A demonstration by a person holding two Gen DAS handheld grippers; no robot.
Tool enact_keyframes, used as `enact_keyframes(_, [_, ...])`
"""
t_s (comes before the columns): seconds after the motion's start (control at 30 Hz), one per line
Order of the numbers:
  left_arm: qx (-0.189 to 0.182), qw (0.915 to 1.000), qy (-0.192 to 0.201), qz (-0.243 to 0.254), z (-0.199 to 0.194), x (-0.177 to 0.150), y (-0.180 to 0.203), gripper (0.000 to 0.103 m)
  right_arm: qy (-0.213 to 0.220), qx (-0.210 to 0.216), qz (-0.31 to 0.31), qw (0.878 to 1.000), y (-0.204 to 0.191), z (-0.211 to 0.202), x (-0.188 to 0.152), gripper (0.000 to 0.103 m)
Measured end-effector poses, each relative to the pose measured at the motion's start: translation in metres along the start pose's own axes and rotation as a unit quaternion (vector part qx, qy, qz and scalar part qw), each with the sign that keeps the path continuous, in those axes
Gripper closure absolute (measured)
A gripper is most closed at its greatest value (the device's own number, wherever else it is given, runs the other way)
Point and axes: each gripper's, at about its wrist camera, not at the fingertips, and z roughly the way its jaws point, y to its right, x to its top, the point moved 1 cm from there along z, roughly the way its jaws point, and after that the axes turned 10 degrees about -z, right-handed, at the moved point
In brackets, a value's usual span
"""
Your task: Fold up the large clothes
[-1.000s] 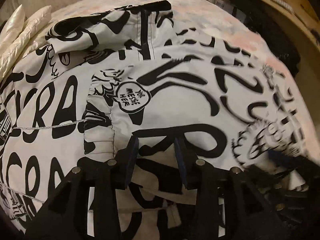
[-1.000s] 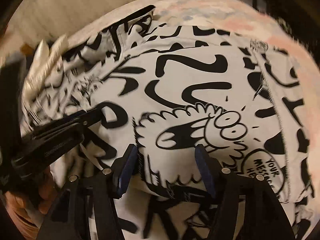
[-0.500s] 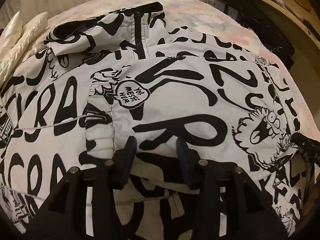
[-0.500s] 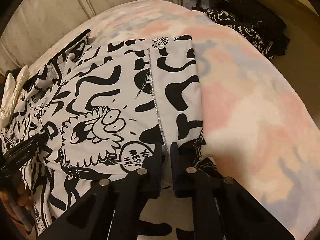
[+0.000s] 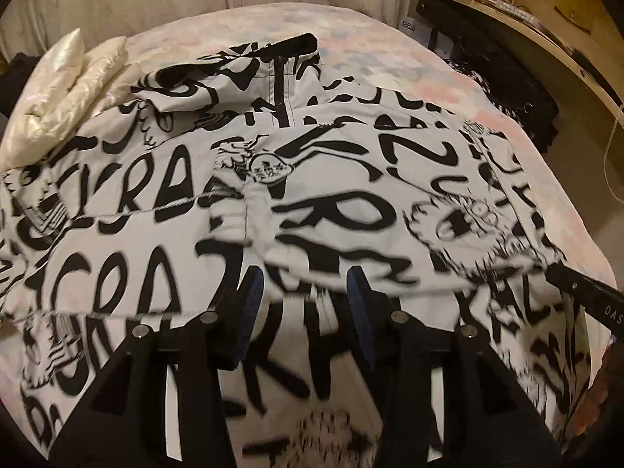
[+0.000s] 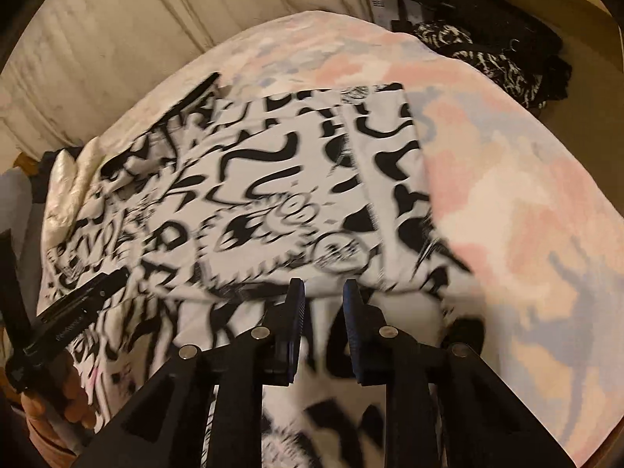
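Note:
A large white garment with black graffiti print point(image 5: 351, 179) lies spread on the bed, with one part folded over its middle. It also shows in the right wrist view point(image 6: 273, 195). My left gripper point(image 5: 304, 292) is open just above the near edge of the folded part, with nothing between its fingers. My right gripper point(image 6: 321, 292) is open with a narrow gap, at the near right edge of the fold and empty. The right gripper shows at the right edge of the left wrist view point(image 5: 585, 288). The left gripper shows at the left of the right wrist view point(image 6: 74, 308).
The bed has a pastel pink and blue cover point(image 6: 507, 195). A cream puffy item point(image 5: 66, 89) lies at the far left of the bed. Dark clothes point(image 6: 487, 50) are piled beside a wooden desk point(image 5: 546, 39) at the right. A curtain point(image 6: 156, 39) hangs behind.
The right gripper was shut on the garment's edge half a second ago and has opened and let go. Both grippers have pulled back a little from the fold.

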Motion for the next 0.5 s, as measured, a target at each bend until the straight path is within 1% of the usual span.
enact_keyframes(0.2, [-0.008, 0.9999, 0.013, 0.005, -0.051, -0.038, -0.008, 0.061, -0.003, 0.038, -0.002, 0.999, -0.033, -0.022, -0.021, 0.083])
enact_keyframes(0.37, [-0.017, 0.9997, 0.016, -0.006, -0.088, -0.061, -0.026, 0.061, 0.0, 0.053, -0.035, 0.998, -0.072, -0.047, -0.039, 0.082])
enact_keyframes(0.5, [-0.01, 0.9993, 0.033, -0.012, -0.125, -0.078, -0.051, 0.059, -0.003, 0.067, -0.067, 0.996, -0.109, -0.065, -0.053, 0.079])
